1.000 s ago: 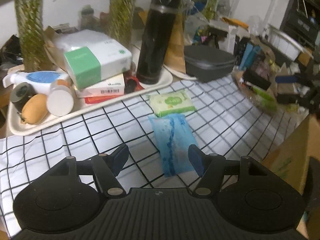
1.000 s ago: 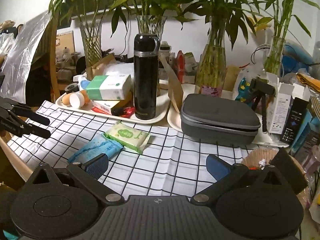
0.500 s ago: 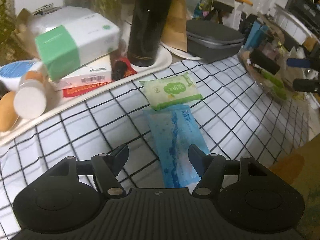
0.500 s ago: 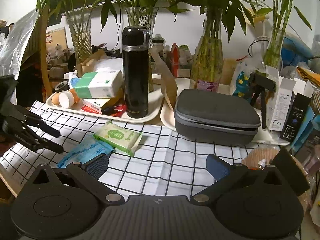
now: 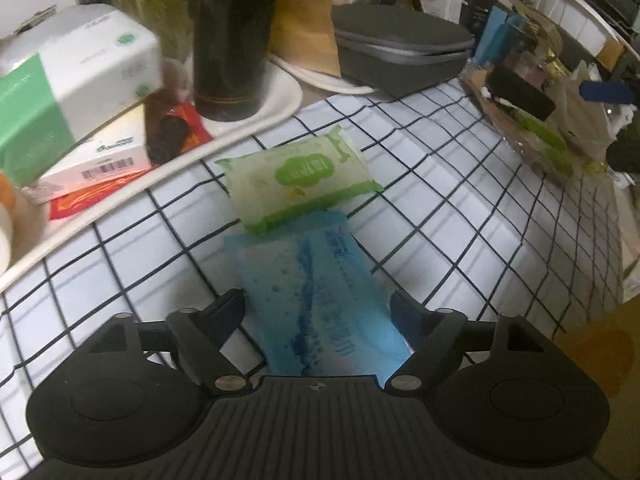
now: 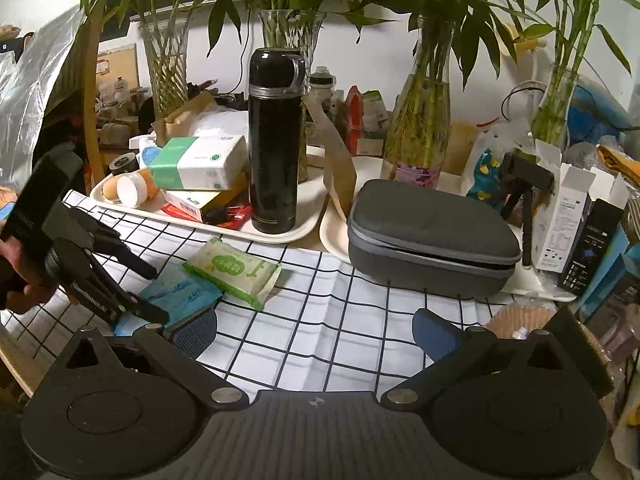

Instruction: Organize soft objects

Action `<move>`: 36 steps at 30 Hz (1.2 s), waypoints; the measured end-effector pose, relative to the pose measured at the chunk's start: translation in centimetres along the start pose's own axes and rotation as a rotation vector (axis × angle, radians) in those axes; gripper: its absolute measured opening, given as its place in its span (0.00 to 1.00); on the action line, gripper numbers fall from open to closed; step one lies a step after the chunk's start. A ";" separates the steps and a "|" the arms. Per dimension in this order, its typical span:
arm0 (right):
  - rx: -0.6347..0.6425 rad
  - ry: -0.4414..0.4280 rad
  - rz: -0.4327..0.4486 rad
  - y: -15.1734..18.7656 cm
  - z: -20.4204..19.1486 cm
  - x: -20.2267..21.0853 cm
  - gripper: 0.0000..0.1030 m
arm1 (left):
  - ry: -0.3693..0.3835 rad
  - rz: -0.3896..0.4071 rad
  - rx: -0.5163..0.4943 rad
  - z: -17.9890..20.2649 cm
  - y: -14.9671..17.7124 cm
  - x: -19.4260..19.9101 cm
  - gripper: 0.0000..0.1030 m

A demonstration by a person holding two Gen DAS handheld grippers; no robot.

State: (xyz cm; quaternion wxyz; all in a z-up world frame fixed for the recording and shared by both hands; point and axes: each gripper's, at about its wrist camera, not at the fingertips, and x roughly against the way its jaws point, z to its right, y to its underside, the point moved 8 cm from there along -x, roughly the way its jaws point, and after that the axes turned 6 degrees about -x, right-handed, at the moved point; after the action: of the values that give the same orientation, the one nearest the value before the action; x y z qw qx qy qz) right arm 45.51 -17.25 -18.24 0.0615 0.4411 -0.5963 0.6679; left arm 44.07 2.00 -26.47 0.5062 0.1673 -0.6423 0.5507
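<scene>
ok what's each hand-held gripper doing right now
left hand-held gripper: jaws opening, astride the blue pack, not gripping it
right hand-held gripper: open, holding nothing

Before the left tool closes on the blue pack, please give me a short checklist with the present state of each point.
1. Blue pack lies between the fingers of the left tool: ok.
2. Left jaws wider than the pack, opening: ok.
3. Pads touching the pack: not yet.
4. Blue pack free to lift: not ok, the green pack overlaps its far end.
5. Right tool open, holding nothing, clear of both packs: ok.
6. Fingertips down at cloth level: cannot tell.
</scene>
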 end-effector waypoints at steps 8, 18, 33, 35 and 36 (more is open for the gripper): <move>0.012 -0.006 0.002 -0.1 -0.4 -0.1 1.00 | -0.126 0.020 -0.167 1.4 0.3 -1.2 0.93; 0.034 0.002 -0.005 0.1 -0.7 -0.3 1.00 | -0.189 -0.015 -0.084 -2.2 1.0 -0.1 0.93; 0.074 0.003 -0.034 1.0 -1.6 -1.4 1.00 | -0.216 0.088 0.003 -2.9 1.0 4.9 0.60; 0.068 -0.002 -0.038 1.2 -1.6 -1.6 1.00 | -0.242 0.107 0.015 -3.1 1.3 6.4 0.60; 0.066 -0.003 -0.040 1.2 -1.5 -1.7 1.00 | -0.255 0.117 0.020 -3.2 1.4 7.1 0.60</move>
State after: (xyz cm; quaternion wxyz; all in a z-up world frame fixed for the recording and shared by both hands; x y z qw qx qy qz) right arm 45.01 -15.51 -20.13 0.0594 0.4556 -0.5652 0.6852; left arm 41.40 7.67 -21.68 0.3860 0.2031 -0.7044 0.5599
